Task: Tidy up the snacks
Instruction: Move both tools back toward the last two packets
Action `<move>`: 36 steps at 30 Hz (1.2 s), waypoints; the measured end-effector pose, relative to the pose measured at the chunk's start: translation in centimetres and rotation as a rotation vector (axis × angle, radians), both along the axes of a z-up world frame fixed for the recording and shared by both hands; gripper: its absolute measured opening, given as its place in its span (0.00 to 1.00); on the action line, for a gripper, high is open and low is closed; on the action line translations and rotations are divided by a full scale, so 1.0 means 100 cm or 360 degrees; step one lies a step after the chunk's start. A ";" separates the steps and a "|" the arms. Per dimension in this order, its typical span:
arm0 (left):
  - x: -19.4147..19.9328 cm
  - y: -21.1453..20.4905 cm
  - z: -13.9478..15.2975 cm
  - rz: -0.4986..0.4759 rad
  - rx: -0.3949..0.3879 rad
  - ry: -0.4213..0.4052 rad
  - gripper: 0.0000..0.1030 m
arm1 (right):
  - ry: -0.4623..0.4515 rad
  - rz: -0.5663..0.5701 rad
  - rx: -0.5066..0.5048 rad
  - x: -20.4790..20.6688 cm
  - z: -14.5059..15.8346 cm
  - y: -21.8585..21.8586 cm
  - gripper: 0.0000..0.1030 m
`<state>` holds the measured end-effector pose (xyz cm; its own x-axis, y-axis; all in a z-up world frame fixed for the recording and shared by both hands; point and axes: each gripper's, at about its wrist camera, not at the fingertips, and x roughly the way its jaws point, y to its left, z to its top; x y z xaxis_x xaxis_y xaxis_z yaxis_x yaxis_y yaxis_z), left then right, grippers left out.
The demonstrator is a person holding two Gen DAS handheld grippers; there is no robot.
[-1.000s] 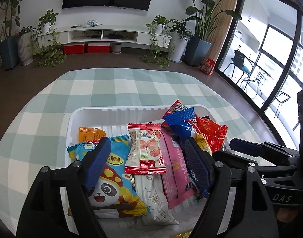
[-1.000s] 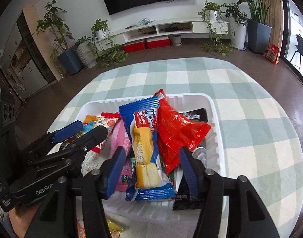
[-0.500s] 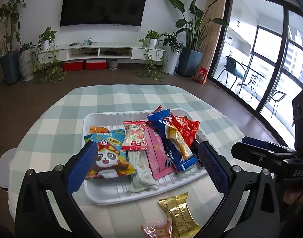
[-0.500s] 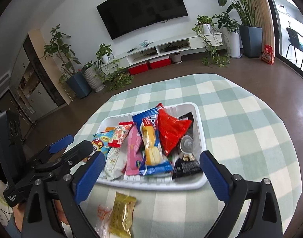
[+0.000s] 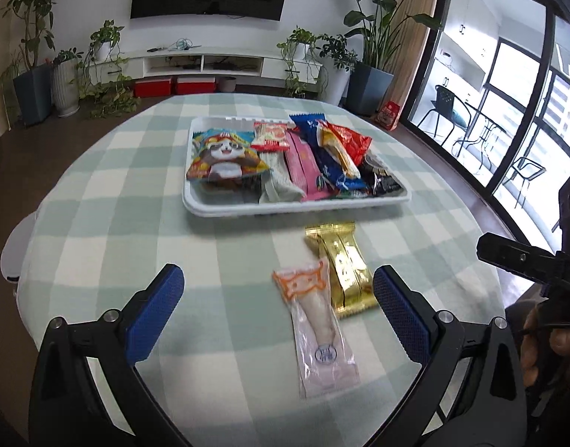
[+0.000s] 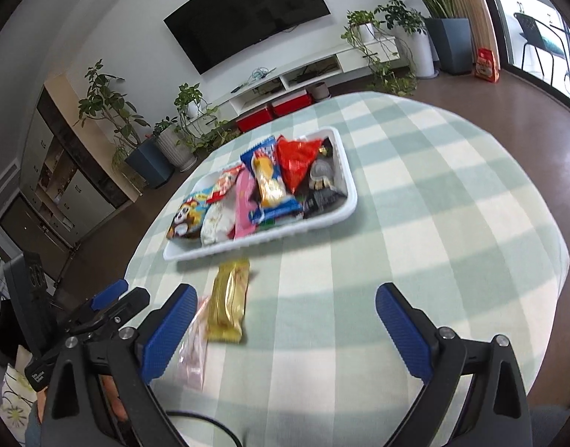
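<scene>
Gaping empty: left gripper (image 5: 273, 305), right gripper (image 6: 285, 324) | crinkly foil packet (image 5: 340, 260) | rectangular tray (image 5: 247, 208)

Checked table (image 5: 109, 201): tray (image 5: 296, 206), two packets (image 5: 339, 260)

In the right wrist view, a blue finger hides part of the blurred clear packet (image 6: 193, 350).

Glossy foil gold packet (image 5: 340, 260), white plastic tray (image 5: 296, 206), soft checked cloth (image 5: 117, 205).
</scene>
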<state>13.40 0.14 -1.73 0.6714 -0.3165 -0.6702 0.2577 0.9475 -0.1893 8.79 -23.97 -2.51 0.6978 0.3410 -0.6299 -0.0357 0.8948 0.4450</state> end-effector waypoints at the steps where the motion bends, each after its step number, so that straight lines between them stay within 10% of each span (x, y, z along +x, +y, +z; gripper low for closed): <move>1: -0.006 0.000 -0.005 0.0005 0.0003 0.0034 1.00 | 0.0000 -0.0001 0.0004 -0.006 -0.003 0.001 0.96; 25: 0.004 -0.020 -0.032 -0.0022 0.0006 0.0342 0.98 | -0.0017 0.0018 -0.0025 -0.055 -0.024 0.012 0.96; 29: 0.012 -0.023 -0.038 -0.0034 0.0030 0.0374 0.74 | -0.0024 0.0010 -0.0027 -0.055 -0.024 0.010 0.96; 36: 0.021 -0.033 -0.038 -0.0070 0.0125 0.0367 0.71 | -0.0029 0.0004 -0.0030 -0.056 -0.024 0.009 0.96</move>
